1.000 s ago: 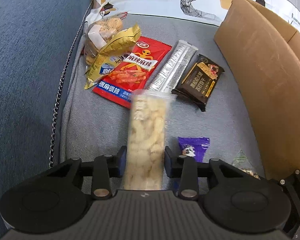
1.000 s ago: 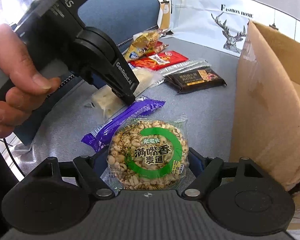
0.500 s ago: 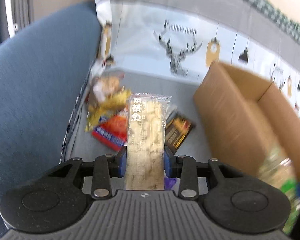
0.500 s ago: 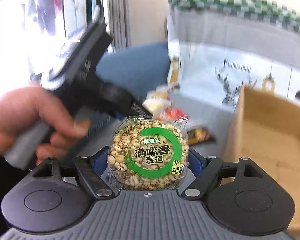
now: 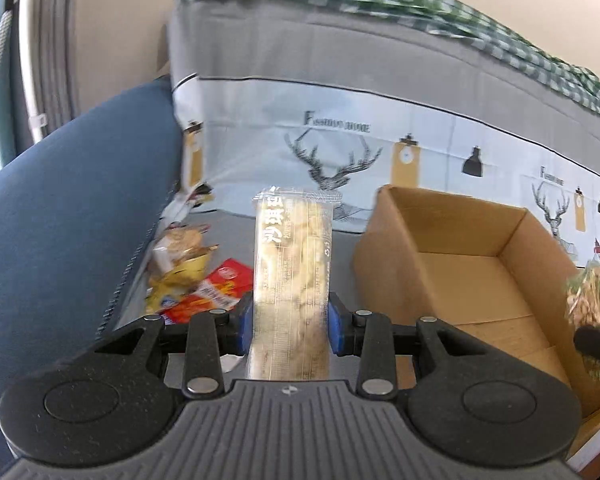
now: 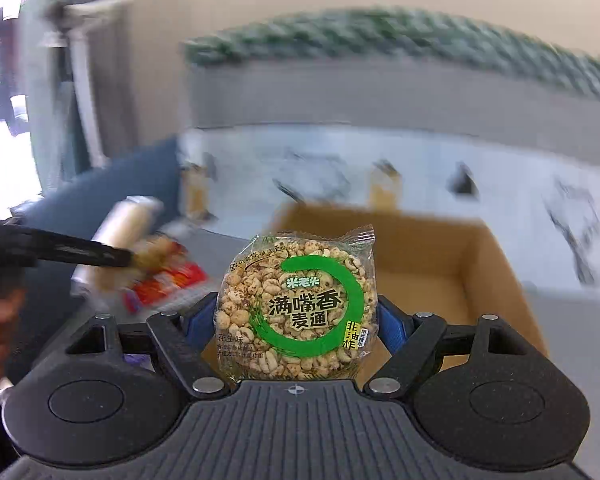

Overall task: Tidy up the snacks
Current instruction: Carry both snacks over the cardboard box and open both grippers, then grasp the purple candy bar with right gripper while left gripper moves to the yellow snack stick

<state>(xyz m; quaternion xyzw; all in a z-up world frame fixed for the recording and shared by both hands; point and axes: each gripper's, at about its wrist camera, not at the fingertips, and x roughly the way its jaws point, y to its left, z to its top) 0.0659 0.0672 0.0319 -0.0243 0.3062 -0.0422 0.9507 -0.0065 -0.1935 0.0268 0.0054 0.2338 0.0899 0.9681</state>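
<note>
My left gripper (image 5: 291, 328) is shut on a long clear pack of pale puffed snack (image 5: 292, 280), held upright in the air left of an open cardboard box (image 5: 464, 280). My right gripper (image 6: 298, 324) is shut on a round puffed-grain cake with a green ring label (image 6: 298, 308), held above the near side of the same box (image 6: 420, 276). That cake shows at the right edge of the left wrist view (image 5: 592, 304). The left gripper's snack shows blurred in the right wrist view (image 6: 120, 232).
Several snack packs lie on the grey sofa seat at the left: a yellow bag (image 5: 184, 280), a red pack (image 5: 212, 292) and a biscuit bag (image 5: 176, 242). A blue armrest (image 5: 60, 216) rises at the left. A deer-print cover (image 5: 332, 156) hangs behind.
Both grippers have risen from the seat with their snacks and moved towards the box. The views now look over the box's open top.
</note>
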